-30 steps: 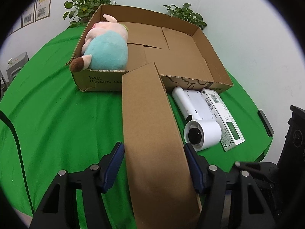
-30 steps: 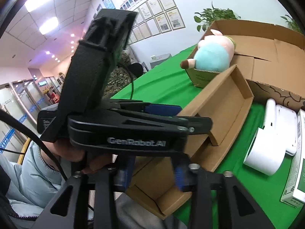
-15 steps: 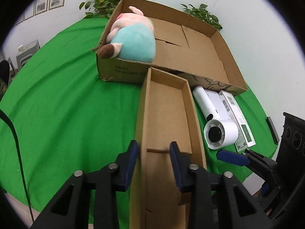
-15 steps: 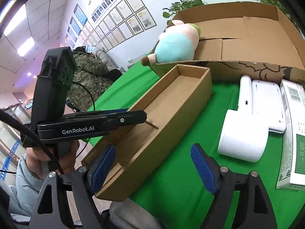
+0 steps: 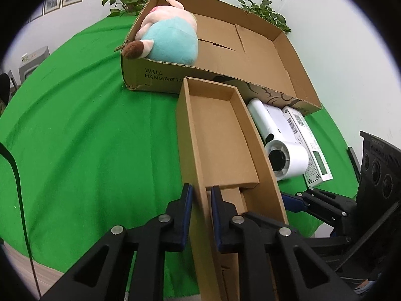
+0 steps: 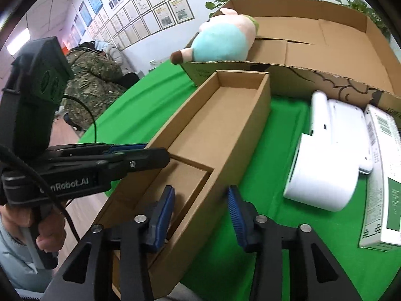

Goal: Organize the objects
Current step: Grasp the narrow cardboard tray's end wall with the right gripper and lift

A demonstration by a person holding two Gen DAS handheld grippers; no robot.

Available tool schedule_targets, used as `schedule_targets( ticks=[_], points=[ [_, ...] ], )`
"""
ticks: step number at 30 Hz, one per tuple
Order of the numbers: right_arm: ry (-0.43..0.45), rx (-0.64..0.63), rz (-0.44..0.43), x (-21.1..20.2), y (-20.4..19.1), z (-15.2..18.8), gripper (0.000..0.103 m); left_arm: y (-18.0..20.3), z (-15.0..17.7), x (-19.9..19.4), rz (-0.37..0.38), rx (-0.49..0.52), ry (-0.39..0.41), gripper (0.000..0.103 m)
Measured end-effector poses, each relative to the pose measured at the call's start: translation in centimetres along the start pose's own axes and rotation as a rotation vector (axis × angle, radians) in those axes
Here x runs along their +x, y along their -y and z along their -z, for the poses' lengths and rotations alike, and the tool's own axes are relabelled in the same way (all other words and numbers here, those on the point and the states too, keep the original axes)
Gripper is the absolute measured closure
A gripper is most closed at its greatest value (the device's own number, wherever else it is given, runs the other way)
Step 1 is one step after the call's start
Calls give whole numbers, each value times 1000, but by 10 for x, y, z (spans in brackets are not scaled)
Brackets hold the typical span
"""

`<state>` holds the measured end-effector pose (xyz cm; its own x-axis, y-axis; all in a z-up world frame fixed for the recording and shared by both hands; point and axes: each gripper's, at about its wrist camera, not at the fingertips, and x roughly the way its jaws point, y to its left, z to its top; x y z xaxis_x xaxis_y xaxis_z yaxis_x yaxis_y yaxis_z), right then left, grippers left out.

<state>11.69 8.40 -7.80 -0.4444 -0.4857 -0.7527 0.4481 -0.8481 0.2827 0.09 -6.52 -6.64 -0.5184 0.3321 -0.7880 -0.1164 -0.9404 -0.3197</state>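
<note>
Since a moment ago, my left gripper (image 5: 201, 209) has pinched shut on the left wall of the long brown box (image 5: 220, 135), which now sits flat with its open side up. That means I hold the box firmly and can start filling it. My right gripper (image 6: 200, 212) is closing around the right wall, not yet squeezing. Only the left view shows the white device's (image 5: 285, 160) dark round hole; only the right view shows my hand (image 6: 47, 235).
</note>
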Motion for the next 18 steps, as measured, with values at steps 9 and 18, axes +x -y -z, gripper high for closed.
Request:
schedule_targets(
  ticks=[9,18],
  points=[
    [3,17,77,3,-3,-2,67,2,4,2,-22,3,-7,87],
    [19,6,107,4,-8,1,67,5,11,9,-59,-14,1,87]
  ],
)
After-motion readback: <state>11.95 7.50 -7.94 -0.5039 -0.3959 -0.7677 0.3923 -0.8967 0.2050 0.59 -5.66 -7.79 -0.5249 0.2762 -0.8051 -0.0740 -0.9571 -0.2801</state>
